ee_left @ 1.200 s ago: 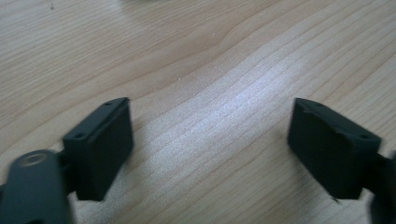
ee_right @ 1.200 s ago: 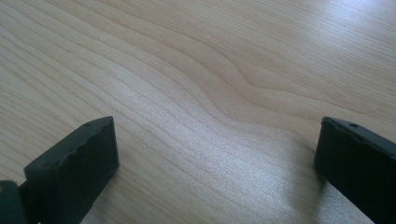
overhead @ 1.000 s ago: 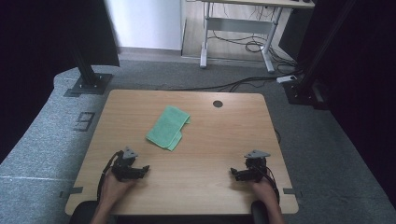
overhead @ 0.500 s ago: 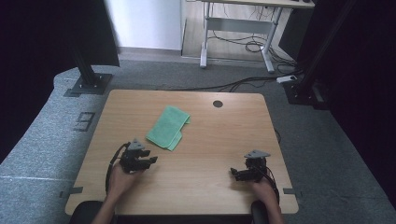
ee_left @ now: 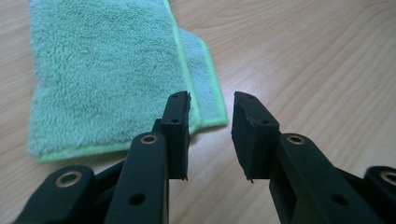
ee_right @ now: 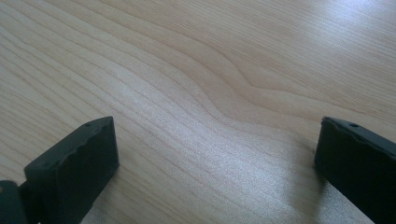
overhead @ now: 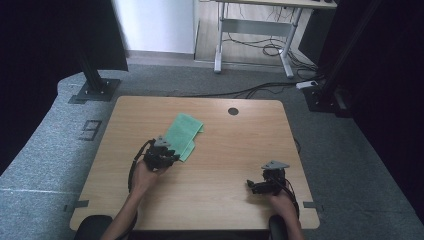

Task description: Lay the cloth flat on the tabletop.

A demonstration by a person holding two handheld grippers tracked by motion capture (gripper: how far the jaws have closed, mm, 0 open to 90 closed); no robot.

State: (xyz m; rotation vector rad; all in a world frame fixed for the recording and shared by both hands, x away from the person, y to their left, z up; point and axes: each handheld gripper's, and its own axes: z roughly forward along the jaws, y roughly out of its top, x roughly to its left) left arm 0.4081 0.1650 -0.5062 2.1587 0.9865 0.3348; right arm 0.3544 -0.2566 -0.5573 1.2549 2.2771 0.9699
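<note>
Black tongs come first: our right tongs [overhead: 252, 186] rest low at about five o'clock on the counter [overhead: 220, 210], jaws spread wide over bare wood with nothing between them, and we leave them parked there. Farther in, at about nine o'clock from the counter's middle, our left tongs [ee_left: 211, 119] hover just short of the green towel [ee_left: 107, 70]; their jaws have just been closing to a narrow gap, and nothing lies between them yet. The towel lies folded and flat a little beyond, toward eleven o'clock, its near corner just ahead of the tips. To take it well, we judge that we should lower the tips to the wood, slide one jaw under that doubled corner, catch both layers, and only then squeeze. Pinching too early would likely just push the cloth away.
</note>
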